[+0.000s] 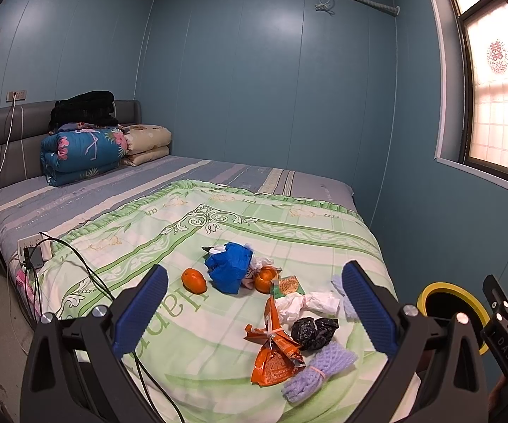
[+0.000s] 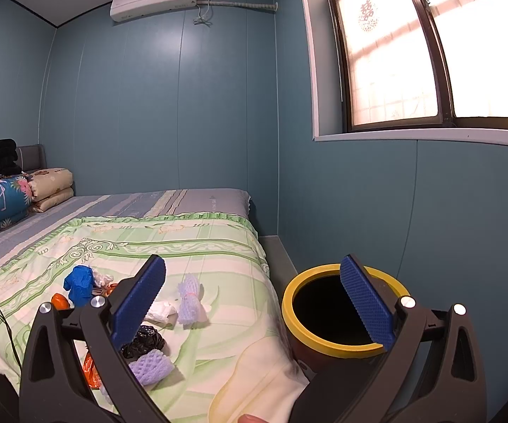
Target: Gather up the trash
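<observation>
While both sets of jaws stand wide and empty, trash lies on the bed: orange wrapper (image 1: 273,352), black bag (image 1: 314,331) between left gripper (image 1: 254,313) jaws; bin (image 2: 338,312) between right gripper (image 2: 254,303) jaws. Advice: pinch wrapper's knotted middle.

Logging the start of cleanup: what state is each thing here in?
Left tongs: open, empty.
Right tongs: open, empty.
Bin: open, no lid, beside bed.
Orange snack bag: torn open, flat.
White tissue: crumpled.
Black bag: scrunched.
Blue bag: crumpled.
</observation>
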Demonstrator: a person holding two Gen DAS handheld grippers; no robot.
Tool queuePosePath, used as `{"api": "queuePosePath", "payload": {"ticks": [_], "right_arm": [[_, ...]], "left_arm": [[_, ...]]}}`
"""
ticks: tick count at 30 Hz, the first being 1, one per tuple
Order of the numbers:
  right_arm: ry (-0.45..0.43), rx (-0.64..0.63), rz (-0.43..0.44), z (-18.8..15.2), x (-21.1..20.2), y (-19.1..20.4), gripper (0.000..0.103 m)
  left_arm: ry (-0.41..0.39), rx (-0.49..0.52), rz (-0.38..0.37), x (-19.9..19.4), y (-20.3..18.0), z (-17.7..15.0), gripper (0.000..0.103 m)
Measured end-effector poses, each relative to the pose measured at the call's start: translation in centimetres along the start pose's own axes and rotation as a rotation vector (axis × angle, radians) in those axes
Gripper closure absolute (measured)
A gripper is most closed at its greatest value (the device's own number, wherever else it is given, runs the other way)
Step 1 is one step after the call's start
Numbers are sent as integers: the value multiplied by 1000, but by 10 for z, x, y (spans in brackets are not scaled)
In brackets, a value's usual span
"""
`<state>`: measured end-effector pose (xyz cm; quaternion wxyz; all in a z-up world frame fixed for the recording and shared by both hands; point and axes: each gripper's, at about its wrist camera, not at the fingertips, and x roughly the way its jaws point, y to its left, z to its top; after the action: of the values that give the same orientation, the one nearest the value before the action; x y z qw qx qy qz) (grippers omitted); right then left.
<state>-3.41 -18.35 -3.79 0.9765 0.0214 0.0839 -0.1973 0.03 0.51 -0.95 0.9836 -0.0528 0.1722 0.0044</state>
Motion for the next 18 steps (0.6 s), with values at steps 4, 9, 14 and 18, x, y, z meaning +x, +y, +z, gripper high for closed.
{"api": "queuePosePath", "payload": {"ticks": [4,9,14,18], "right_arm": [[0,1,1,0,0,0,8],[0,2,1,0,0,0,8],[0,3,2,-1,1,0,8],[0,4,1,0,1,0,8]], "left_arm": [[3,-2,-1,0,0,0,7],[7,-4,-2,1,1,0,7],[15,-8,-5,2,0,2,7],[15,-9,-5,2,0,2,7]]}}
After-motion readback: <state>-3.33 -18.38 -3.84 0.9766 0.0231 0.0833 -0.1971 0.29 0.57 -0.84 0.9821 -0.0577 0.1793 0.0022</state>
